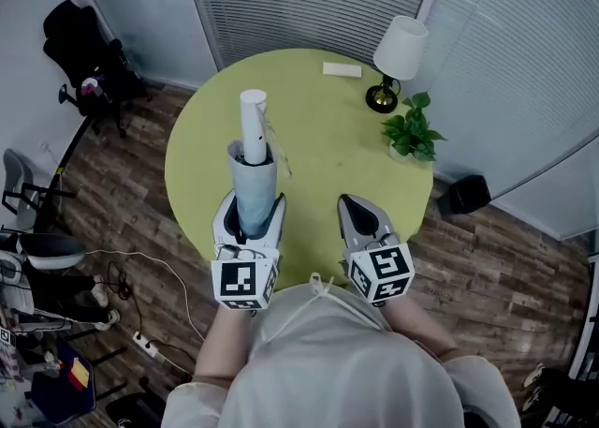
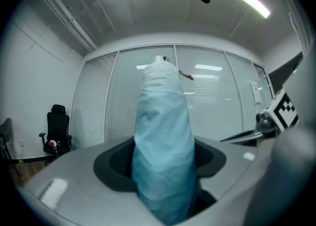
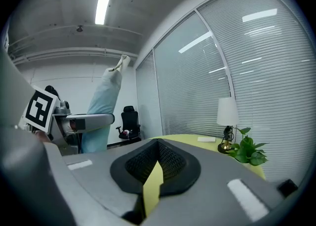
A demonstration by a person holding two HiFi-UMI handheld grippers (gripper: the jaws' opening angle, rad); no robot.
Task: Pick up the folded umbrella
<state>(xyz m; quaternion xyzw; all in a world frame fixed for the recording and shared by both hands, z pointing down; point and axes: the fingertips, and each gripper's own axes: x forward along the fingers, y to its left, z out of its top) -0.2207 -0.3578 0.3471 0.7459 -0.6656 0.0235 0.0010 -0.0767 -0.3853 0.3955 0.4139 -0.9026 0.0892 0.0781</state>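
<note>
The folded umbrella (image 1: 251,178) is pale blue with a white end (image 1: 253,117) that points away from me. It stands out over the round yellow-green table (image 1: 328,154). My left gripper (image 1: 251,201) is shut on its thick end. In the left gripper view the umbrella (image 2: 160,111) fills the gap between the jaws and rises toward the ceiling. My right gripper (image 1: 348,201) hovers beside it on the right, apart from it, shut with nothing held. In the right gripper view its jaws (image 3: 157,163) leave only a thin slit, and the umbrella (image 3: 101,106) shows at the left.
A white-shaded lamp (image 1: 398,56), a small potted plant (image 1: 410,131) and a flat white box (image 1: 342,69) stand at the table's far right. A black office chair (image 1: 89,51) is at the back left. Cables and a power strip (image 1: 145,346) lie on the wooden floor.
</note>
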